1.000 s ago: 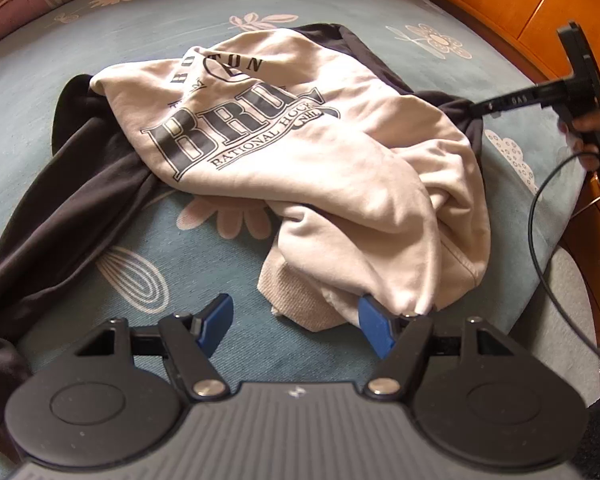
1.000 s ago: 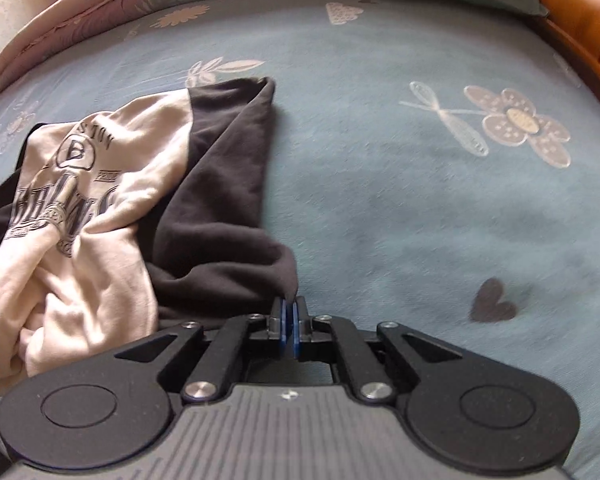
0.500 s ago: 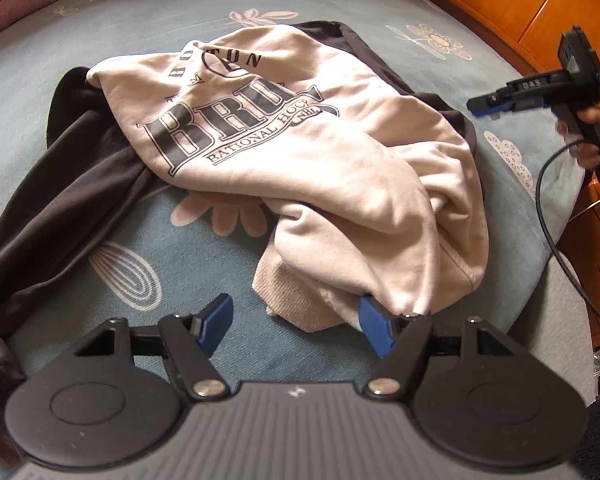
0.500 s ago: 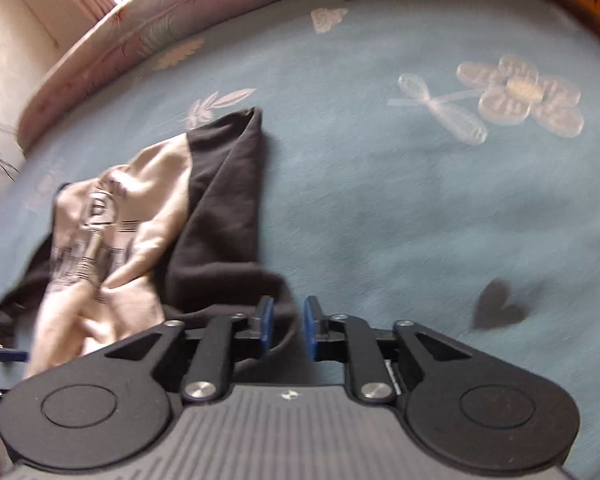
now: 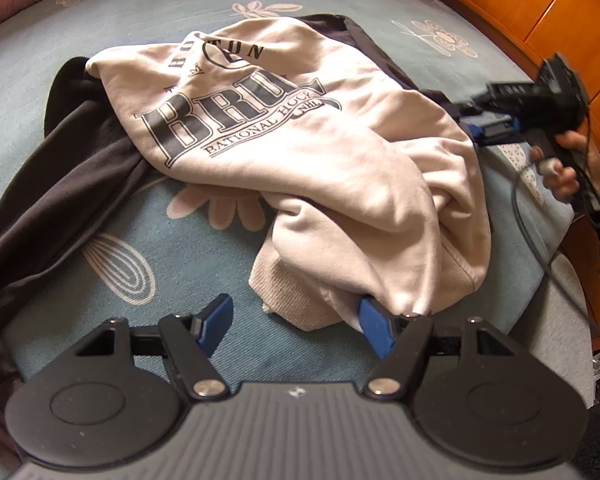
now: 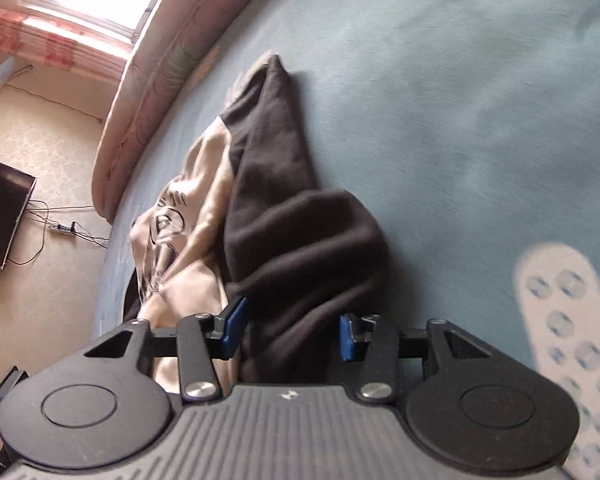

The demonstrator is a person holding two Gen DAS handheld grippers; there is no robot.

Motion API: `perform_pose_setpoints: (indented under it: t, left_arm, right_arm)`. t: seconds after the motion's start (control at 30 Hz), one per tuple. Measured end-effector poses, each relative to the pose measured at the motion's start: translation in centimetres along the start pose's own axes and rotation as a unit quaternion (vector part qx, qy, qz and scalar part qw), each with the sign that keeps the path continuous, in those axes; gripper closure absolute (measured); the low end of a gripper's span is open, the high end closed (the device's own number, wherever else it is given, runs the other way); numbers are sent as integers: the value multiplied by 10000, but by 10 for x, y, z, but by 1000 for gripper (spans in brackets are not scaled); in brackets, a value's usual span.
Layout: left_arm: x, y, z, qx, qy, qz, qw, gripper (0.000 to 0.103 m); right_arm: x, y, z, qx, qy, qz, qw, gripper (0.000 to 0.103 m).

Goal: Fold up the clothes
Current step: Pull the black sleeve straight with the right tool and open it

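The sweatshirt (image 5: 300, 140), cream with a dark printed logo, lies crumpled on the bed (image 5: 188, 248), which carries a blue floral cover. A dark garment (image 5: 60, 184) lies partly beneath the sweatshirt, extending left and behind it. The left gripper (image 5: 296, 320) sits low over the bed at the near edge of the sweatshirt; its jaws are spread wide and grasp nothing. Its right blue pad (image 5: 373, 330) touches the ribbed hem fold, and its left pad stands over bare cover. The right gripper (image 6: 288, 334) is at the far right side of the pile, held in a hand (image 5: 575, 168). Its jaws are released, with a bunched fold of the dark garment (image 6: 300, 248) lying between the pads, not clamped. In the right wrist view, the sweatshirt (image 6: 188, 232) lies left of the dark fold. A wooden headboard (image 5: 539, 12) borders the bed at upper right.
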State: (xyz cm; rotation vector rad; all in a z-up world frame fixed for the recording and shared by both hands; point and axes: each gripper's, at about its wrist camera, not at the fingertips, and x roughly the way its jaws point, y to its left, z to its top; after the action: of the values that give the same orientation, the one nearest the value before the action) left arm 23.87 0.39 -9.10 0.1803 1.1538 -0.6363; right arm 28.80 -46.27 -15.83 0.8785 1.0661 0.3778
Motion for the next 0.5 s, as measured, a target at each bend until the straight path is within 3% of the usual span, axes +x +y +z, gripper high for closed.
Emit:
perform_pose_setpoints:
  t: [0.07, 0.1, 0.13, 0.23, 0.4, 0.5]
  left_arm:
    - [-1, 1, -1, -25, 0, 0, 10000, 34]
    - [0, 2, -2, -49, 4, -2, 10000, 34]
    - [0, 3, -3, -73, 7, -4, 10000, 34]
    - [2, 4, -5, -117, 21, -18, 9999, 34]
    - [-1, 3, -4, -108, 5, 11, 9999, 34]
    - [-3, 4, -4, -119, -20, 24, 9999, 34]
  right_arm:
    - [4, -5, 2, 149, 3, 76, 9999, 51]
    - [6, -7, 3, 224, 4, 114, 9997, 62]
    - [8, -9, 5, 299, 5, 153, 9994, 83]
    - [15, -16, 8, 522, 9, 267, 9983, 95]
    - [18, 2, 4, 39, -96, -35, 9999, 96]
    - [21, 43, 3, -1039, -112, -958, 9899, 94]
